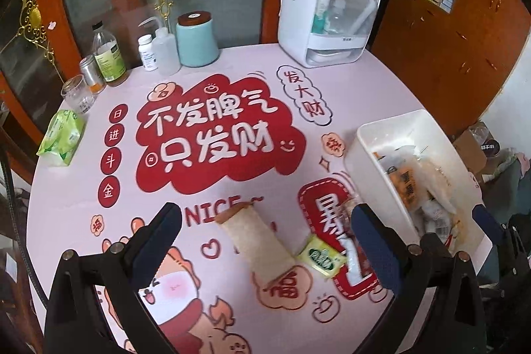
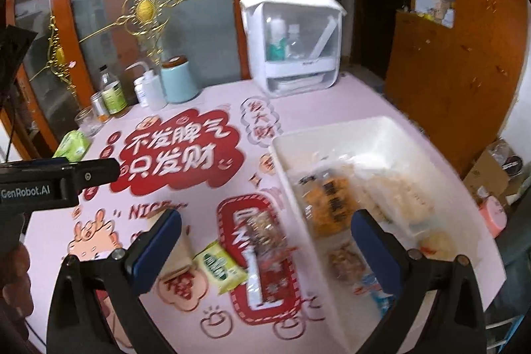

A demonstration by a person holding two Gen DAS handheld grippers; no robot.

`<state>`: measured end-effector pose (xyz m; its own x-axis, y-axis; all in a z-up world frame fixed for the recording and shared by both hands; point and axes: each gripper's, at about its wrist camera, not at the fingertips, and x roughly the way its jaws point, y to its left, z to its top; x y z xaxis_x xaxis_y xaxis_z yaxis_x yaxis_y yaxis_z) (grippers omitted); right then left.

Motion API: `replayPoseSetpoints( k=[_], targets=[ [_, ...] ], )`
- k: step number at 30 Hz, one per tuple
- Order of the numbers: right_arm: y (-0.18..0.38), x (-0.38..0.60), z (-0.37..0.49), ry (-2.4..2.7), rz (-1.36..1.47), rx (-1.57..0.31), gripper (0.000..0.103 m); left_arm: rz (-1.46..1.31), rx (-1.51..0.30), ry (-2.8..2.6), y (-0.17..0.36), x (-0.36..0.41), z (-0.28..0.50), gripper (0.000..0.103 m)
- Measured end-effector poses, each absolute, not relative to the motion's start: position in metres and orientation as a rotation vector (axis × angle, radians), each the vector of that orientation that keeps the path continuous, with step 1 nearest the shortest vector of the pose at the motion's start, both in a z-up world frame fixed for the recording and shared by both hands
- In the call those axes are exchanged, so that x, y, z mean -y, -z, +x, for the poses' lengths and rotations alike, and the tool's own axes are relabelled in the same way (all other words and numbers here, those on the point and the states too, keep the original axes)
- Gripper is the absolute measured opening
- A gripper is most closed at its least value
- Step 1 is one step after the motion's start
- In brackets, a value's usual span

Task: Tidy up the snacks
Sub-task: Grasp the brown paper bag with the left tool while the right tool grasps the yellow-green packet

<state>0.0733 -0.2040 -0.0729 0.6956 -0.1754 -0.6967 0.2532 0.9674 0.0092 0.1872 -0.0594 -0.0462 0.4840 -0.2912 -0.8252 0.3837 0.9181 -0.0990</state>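
Both grippers spread open above the pink table, with loose snacks between the fingers and a white bin half filled.

The left gripper [image 1: 265, 231] holds nothing — its fingers stand wide apart, and the long beige snack pack [image 1: 257, 239] lies flat on the table [image 1: 83, 211] in the gap between them, nearer the right finger. Touching that pack's lower end is a small yellow-green packet [image 1: 320, 257], and just beyond it a clear-wrapped snack [image 1: 351, 254], partly hidden behind the right finger. The right gripper [image 2: 265, 234] is likewise open and empty; the same yellow-green packet [image 2: 220, 266] and clear-wrapped snack [image 2: 262, 251] lie between its fingers, while its right finger hangs over the white bin [image 2: 285, 168] — inside are an orange packet [image 2: 327, 204] and other blurred wrappers.
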Motion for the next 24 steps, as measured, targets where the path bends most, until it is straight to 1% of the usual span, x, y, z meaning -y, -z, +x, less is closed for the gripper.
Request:
replayPoseSetpoints(
  k=[2, 4, 10, 16, 24],
  targets=[
    [0.084, 0.198, 0.076, 0.216, 0.110, -0.796, 0.092, 0.118, -0.995, 0.421, 0.054, 0.052, 0.188, 0.102],
    [0.095, 0.192, 0.078, 0.182, 0.123, -0.820, 0.090, 0.141, -1.009, 0.431, 0.064, 0.047, 0.188, 0.102],
    [0.131, 0.185, 0.078, 0.213, 0.115, -0.848, 0.089, 0.185, -1.061, 0.426, 0.097, 0.043, 0.188, 0.102],
    [0.163, 0.196, 0.074, 0.270, 0.144, -0.843, 0.089, 0.182, -1.135, 0.425, 0.137, 0.057, 0.200, 0.102],
    [0.175, 0.177, 0.072, 0.162, 0.026, -0.812, 0.088, 0.134, -1.247, 0.337, 0.190, 0.070, 0.226, 0.102]
  ],
)
